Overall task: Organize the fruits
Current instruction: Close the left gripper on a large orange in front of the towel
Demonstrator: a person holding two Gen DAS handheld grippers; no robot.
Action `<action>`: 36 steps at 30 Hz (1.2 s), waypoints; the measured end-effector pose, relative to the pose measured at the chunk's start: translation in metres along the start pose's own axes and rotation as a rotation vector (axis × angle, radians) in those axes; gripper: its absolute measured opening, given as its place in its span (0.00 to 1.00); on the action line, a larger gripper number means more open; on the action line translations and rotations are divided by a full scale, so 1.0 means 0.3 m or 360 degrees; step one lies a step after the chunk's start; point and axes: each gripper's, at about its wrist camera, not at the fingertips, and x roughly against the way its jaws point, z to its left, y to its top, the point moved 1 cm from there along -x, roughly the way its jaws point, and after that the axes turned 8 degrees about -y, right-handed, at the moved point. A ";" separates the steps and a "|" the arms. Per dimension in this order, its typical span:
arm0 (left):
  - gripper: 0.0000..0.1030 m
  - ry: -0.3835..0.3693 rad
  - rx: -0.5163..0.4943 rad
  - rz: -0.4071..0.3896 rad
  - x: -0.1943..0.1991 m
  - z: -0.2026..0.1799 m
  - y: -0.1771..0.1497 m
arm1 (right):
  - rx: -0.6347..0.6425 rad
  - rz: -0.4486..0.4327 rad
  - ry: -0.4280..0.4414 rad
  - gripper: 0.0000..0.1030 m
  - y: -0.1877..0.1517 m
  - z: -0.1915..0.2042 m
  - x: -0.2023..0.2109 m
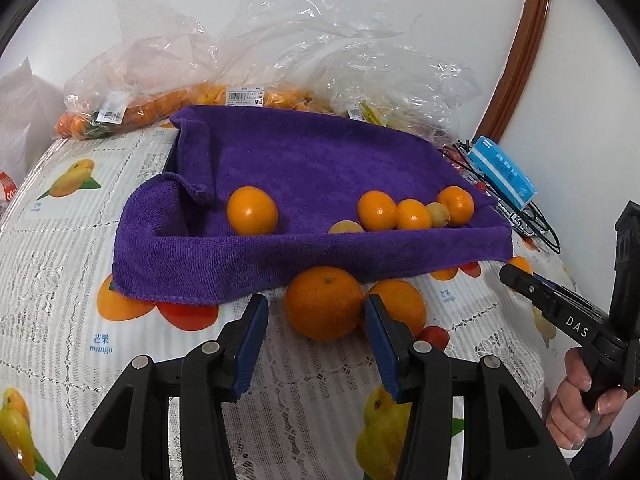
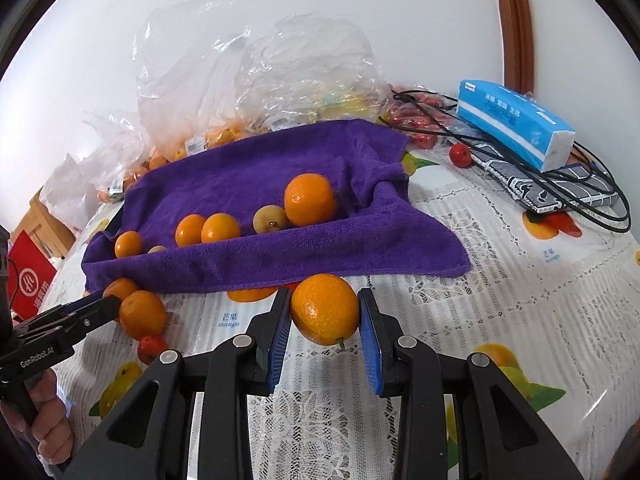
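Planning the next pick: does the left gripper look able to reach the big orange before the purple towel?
Probably yes: the left gripper is open, the big orange just ahead between its jaws, though another orange crowds it.

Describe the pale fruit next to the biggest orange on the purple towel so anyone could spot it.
The purple towel covers the middle of the fruit-print tablecloth. In the right wrist view, the biggest orange sits at the right end of the fruit row in its hollow. The pale fruit touches that orange's left side: smaller, dull yellow-brown, unlike its orange neighbours.
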 end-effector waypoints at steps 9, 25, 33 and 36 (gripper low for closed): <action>0.51 0.0002 0.0025 0.0004 -0.006 0.008 0.004 | 0.0021 0.0021 0.0005 0.32 0.000 0.010 -0.007; 0.53 0.0021 0.0023 0.0000 -0.006 0.006 0.002 | 0.0012 0.0026 0.0005 0.32 -0.001 0.008 -0.005; 0.51 0.0011 0.0020 -0.0004 -0.006 0.007 0.001 | 0.0013 0.0025 0.0005 0.32 0.000 0.007 -0.006; 0.38 -0.0069 0.0024 -0.0017 0.000 0.009 -0.001 | 0.0013 0.0025 0.0004 0.32 0.000 0.007 -0.005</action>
